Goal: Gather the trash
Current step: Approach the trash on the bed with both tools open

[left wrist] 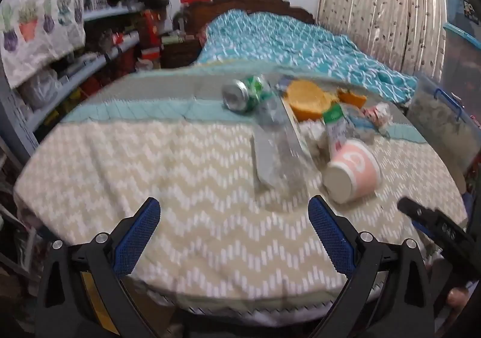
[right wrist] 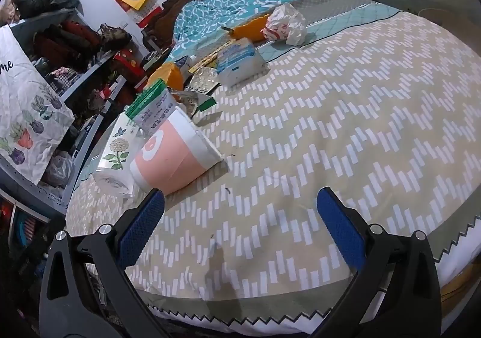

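Observation:
Trash lies on a round table with a beige zigzag cloth (left wrist: pixel 186 187). A pink paper cup (left wrist: pixel 353 171) lies on its side, also in the right wrist view (right wrist: pixel 171 154). A clear plastic bottle (left wrist: pixel 278 147) lies beside a green can (left wrist: pixel 246 93). Orange peel (left wrist: pixel 306 99), a green-topped packet (left wrist: pixel 335 124) and crumpled wrappers (left wrist: pixel 377 115) lie behind. My left gripper (left wrist: pixel 234 217) is open, short of the bottle. My right gripper (right wrist: pixel 240 211) is open and empty, its left finger (right wrist: pixel 144 223) just in front of the cup; it shows at the left wrist view's right edge (left wrist: pixel 433 220).
A tissue pack (right wrist: pixel 240 59), a crumpled white bag (right wrist: pixel 285 23), a toilet roll (right wrist: pixel 112 178) and foil blister packs (right wrist: pixel 203 81) also lie on the table. Cluttered shelves (left wrist: pixel 90 61) stand left. A bed with a teal quilt (left wrist: pixel 285 40) is behind. A plastic storage box (left wrist: pixel 442 118) is right.

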`<state>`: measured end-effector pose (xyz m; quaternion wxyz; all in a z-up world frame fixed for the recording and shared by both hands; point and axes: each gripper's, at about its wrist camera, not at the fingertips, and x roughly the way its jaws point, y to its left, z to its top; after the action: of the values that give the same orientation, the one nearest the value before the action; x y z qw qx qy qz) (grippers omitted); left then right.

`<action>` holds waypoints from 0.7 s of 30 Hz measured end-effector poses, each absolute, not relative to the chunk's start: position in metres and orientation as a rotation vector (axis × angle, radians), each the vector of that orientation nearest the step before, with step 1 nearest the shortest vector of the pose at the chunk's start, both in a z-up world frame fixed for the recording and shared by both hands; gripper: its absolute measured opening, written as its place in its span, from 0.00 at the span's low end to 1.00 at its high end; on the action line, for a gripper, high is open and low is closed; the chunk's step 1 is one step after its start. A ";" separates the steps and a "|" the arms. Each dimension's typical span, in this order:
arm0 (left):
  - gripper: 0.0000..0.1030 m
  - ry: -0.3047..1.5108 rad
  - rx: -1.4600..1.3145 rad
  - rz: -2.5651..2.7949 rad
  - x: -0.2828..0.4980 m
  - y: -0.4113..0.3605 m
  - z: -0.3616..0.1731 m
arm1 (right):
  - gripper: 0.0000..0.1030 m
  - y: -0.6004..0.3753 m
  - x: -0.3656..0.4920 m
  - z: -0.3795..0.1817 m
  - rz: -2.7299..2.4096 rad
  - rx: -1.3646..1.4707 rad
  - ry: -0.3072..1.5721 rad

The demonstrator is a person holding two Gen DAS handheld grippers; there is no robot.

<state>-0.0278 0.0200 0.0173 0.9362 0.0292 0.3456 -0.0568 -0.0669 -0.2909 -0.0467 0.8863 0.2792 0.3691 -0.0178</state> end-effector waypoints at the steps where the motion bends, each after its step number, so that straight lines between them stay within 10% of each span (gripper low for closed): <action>1: 0.92 0.682 0.064 -0.102 -0.027 0.022 0.020 | 0.97 -0.288 -0.066 -0.046 -0.031 0.570 0.760; 21: 0.92 0.591 0.078 -0.052 -0.027 0.030 0.030 | 0.97 -0.230 -0.080 0.010 0.166 0.243 0.504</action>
<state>-0.0275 0.0297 0.0302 0.9557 0.0382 0.2909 -0.0254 -0.0799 -0.2302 0.0095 0.9577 0.1198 0.2483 0.0821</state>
